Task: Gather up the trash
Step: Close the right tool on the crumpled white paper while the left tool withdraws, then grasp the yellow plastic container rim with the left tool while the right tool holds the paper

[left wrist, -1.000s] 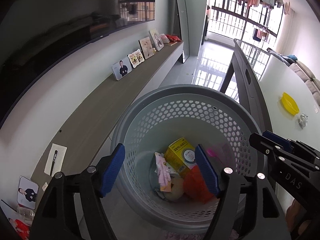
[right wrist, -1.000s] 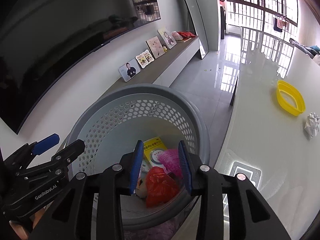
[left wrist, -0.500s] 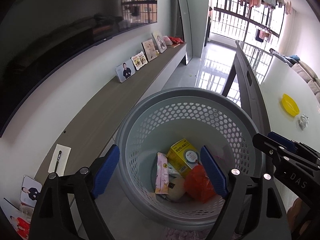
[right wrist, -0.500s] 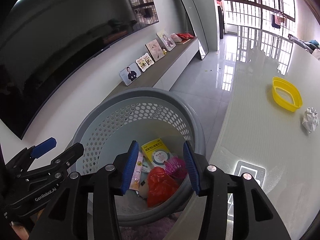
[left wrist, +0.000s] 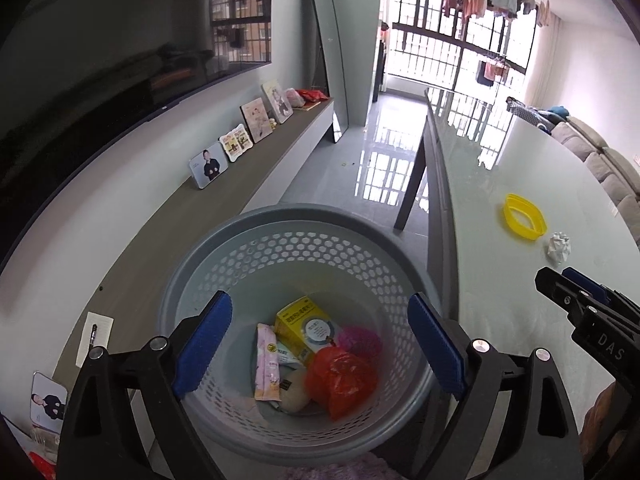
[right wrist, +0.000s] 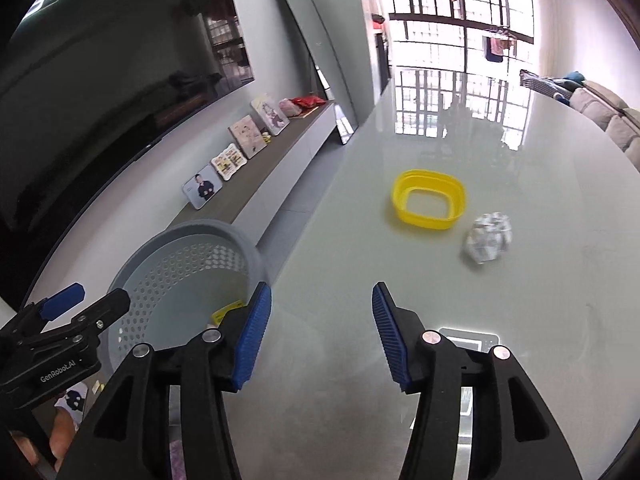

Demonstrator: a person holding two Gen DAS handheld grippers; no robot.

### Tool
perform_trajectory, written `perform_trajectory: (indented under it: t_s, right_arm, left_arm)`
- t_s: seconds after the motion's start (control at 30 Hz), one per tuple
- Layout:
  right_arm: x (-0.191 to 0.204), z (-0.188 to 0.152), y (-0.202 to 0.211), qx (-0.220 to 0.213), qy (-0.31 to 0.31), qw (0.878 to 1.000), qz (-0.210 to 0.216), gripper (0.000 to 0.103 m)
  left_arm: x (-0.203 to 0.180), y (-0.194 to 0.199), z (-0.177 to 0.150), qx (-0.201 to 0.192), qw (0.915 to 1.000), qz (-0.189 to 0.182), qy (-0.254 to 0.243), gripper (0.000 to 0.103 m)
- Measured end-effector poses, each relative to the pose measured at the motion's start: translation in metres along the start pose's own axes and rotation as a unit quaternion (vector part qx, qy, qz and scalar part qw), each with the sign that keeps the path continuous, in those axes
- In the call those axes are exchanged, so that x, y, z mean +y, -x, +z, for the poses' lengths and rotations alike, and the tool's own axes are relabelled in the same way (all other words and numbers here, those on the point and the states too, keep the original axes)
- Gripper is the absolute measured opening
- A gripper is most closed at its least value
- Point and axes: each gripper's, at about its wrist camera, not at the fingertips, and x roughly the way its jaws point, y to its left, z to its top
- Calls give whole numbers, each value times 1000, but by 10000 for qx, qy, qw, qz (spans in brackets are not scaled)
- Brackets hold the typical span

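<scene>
A grey perforated basket (left wrist: pixel 280 240) stands beside the table and also shows in the right wrist view (right wrist: pixel 184 256). It holds a yellow box (left wrist: pixel 308 326), a pink wrapper (left wrist: pixel 267 362), a red bag (left wrist: pixel 340 380) and a pink mesh ball (left wrist: pixel 358 342). My left gripper (left wrist: pixel 320 344) is open above the basket, empty. My right gripper (right wrist: pixel 320 332) is open and empty over the table (right wrist: pixel 520 320). Ahead of it lie a crumpled white paper ball (right wrist: pixel 486 238) and a yellow ring-shaped container (right wrist: pixel 428 200); both also show in the left wrist view, the paper ball (left wrist: pixel 559 246) and the container (left wrist: pixel 524 222).
A long low cabinet (left wrist: pixel 256 176) with several photo frames runs along the left wall under a dark TV (left wrist: pixel 100 92). A mirror (left wrist: pixel 328 64) leans on the wall. A sofa (left wrist: pixel 608 164) is at the far right.
The pink mesh ball left my right gripper and lies in the basket. My right gripper opened wider and swung right, from over the basket to over the table. My left gripper drew back slightly.
</scene>
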Motion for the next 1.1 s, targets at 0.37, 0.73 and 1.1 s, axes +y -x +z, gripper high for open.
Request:
perform_trajectory:
  t_s: [0.37,0.73,1.1]
  right_arm:
    - [-106,18,-8,90,-574,9953,-780,54]
    - [-123,37,-55,398,-439,9961,-654,54]
    - [-129,40,-57,387,-502,9968,-479,29]
  left_arm:
    - [-86,-22,25,-53,9975,-486,-518,92]
    - [-131,-55,38,103,9959,-494,-758,94]
    - [-152,-71,41,257,9948,-498,-852,94]
